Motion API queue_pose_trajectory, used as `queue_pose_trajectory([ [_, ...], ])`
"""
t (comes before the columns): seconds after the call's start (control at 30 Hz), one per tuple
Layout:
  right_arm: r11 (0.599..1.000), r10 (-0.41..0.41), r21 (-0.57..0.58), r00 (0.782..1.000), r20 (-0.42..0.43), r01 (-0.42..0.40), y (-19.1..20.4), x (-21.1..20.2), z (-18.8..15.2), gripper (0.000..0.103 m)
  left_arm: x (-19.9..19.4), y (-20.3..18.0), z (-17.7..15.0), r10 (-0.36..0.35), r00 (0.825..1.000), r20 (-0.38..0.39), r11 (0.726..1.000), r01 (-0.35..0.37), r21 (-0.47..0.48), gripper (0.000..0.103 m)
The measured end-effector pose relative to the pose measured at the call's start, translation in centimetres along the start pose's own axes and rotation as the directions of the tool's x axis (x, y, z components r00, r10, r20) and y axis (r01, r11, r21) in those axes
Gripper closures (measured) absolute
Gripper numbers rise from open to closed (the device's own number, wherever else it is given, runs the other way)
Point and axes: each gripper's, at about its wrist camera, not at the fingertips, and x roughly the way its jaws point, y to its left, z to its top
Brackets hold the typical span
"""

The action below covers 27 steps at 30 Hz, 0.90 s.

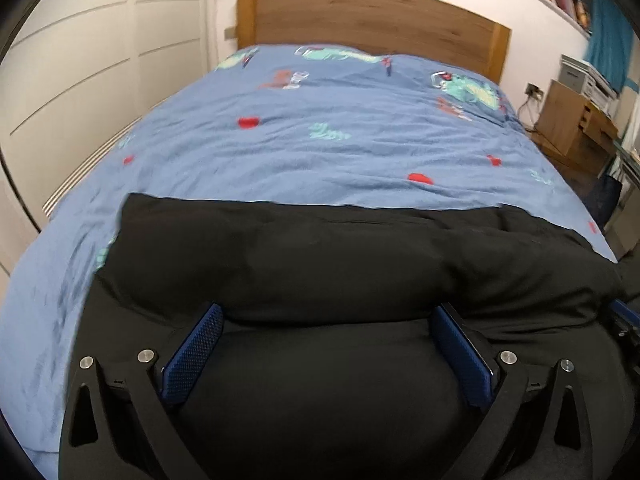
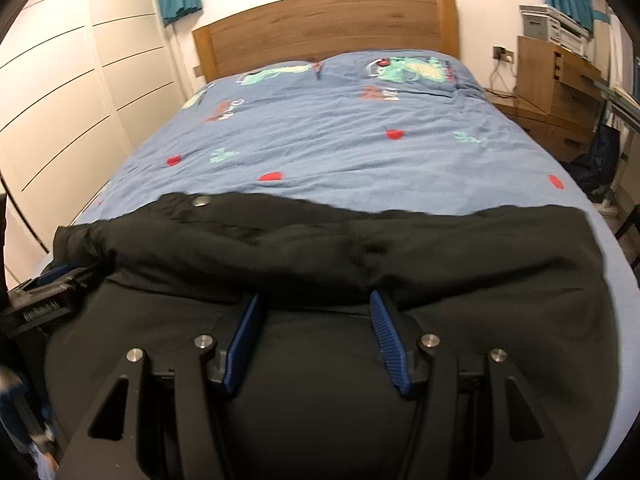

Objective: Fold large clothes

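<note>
1. One bed (image 1: 320, 128) with a blue patterned duvet fills both views; its wooden headboard (image 1: 360, 16) stands at the far end; the near edge is cut off.
2. Across the foot lies a black garment (image 1: 320, 240), folded over; its lower part is hidden under the grippers, and its shape is hard to read.
3. Left gripper (image 1: 326, 318): jaws released wide, cloth bulging between the pads.
4. Right gripper (image 2: 316, 308): jaws half apart over the cloth; a grip cannot be told.
5. Smallest, a metal snap (image 2: 201, 201) shows near the garment's far edge.

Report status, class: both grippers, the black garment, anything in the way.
Left gripper open wide over black garment. Right gripper part open, grip unclear. Garment lies folded across blue duvet. Nothing in the way.
</note>
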Motion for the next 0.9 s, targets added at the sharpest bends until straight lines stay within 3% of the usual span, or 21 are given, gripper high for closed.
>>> queue_pose_trajectory([
  [0.2,0.995,-0.065,0.080,0.998,-0.022,0.067,-6.2,-0.5,-0.5,0.049,0.1,4.1,-0.1,0.104,0.994,-0.045,0.994,-0.106,-0.039,0.000],
  [0.37,0.982,-0.187,0.035,0.982,-0.020,0.188,-7.1,-2.4,-1.0,0.049,-2.2,5.6,-0.7,0.143,0.989,-0.027,0.989,-0.145,-0.044,0.002],
  [0.6,0.987,-0.149,-0.047,0.984,0.099,0.154,-3.0,-8.2,-2.9,0.049,-7.6,4.1,-2.7,0.044,0.996,0.084,0.999,-0.041,-0.030,0.002],
  [0.9,0.992,-0.046,-0.110,0.991,0.129,0.061,2.2,-9.9,-4.9,0.049,-8.4,1.0,-4.9,-0.040,0.993,0.111,0.998,0.035,0.045,0.002],
])
